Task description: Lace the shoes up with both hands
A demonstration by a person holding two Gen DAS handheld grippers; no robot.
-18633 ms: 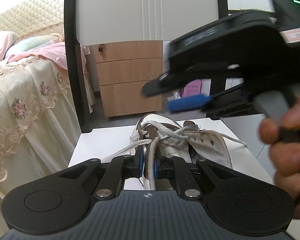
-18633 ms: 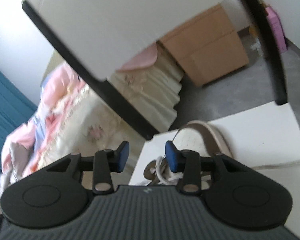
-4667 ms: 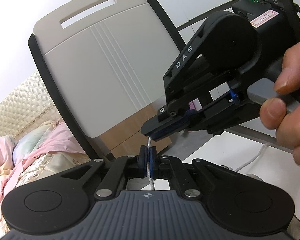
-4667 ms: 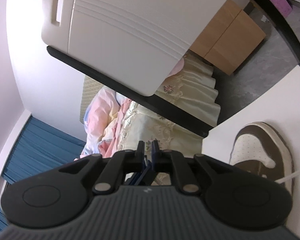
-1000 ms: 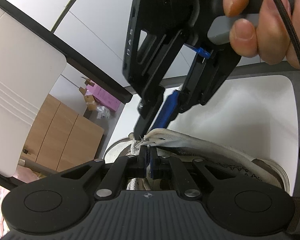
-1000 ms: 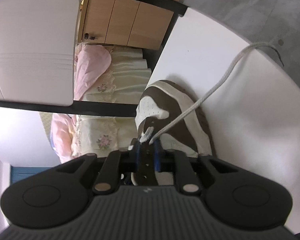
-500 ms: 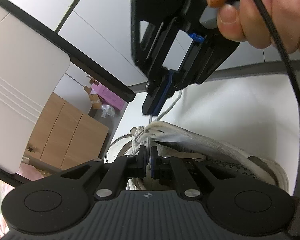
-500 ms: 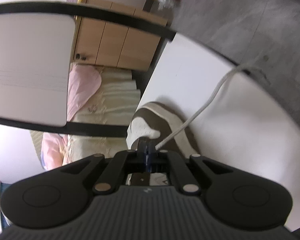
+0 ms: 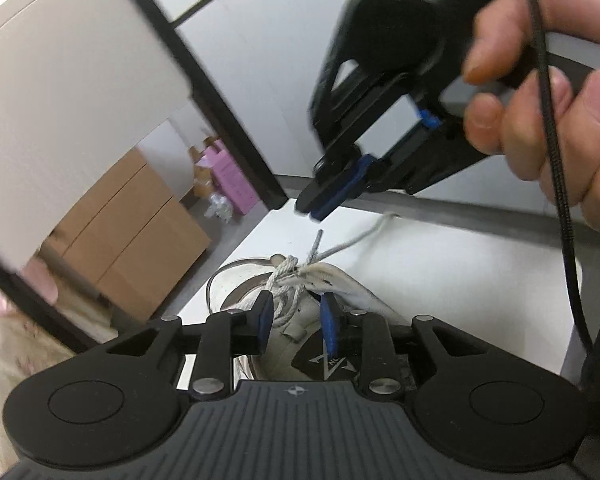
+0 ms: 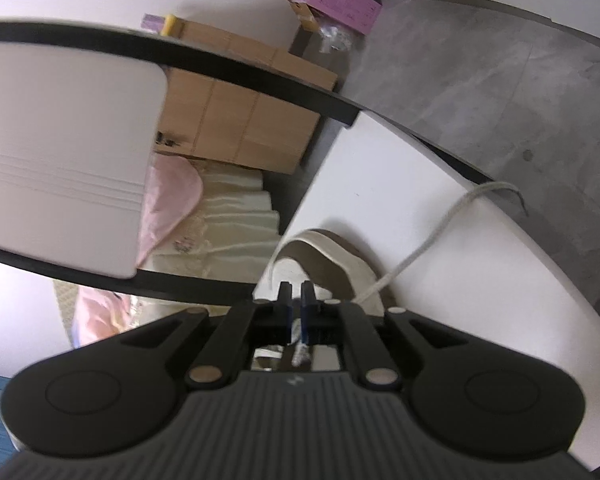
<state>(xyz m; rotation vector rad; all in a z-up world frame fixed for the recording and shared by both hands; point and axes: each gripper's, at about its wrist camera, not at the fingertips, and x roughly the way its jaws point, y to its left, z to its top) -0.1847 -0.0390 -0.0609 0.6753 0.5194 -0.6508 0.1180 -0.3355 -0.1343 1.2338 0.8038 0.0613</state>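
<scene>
A white and brown shoe [image 9: 364, 294] lies on the white table [image 9: 460, 280]. Its grey lace [image 9: 288, 278] is bunched at the eyelets. One lace end [image 9: 318, 242] sticks up free, and the other strand trails off to the table's far edge [image 10: 432, 240]. My left gripper [image 9: 296, 318] hangs over the shoe with its jaws opening; the bunched lace shows in the gap beyond the pads, untouched. My right gripper [image 9: 316, 206], held by a hand [image 9: 560, 100], hovers just above the free end. Its jaws are opening by a narrow gap [image 10: 296, 312], with no lace between its tips in the left wrist view.
A white chair back with a black frame [image 9: 60, 100] rises behind the table. Wooden drawers [image 9: 140, 232] and a pink box [image 9: 228, 176] stand on the grey floor beyond. A bed with pink bedding [image 10: 168, 200] is at the left. A black cable [image 9: 556, 160] hangs from the hand.
My left jaws have parted and let go of the lace, and the gripper has drawn back and rolled. The right jaws, shut on the lace before, now show a small gap.
</scene>
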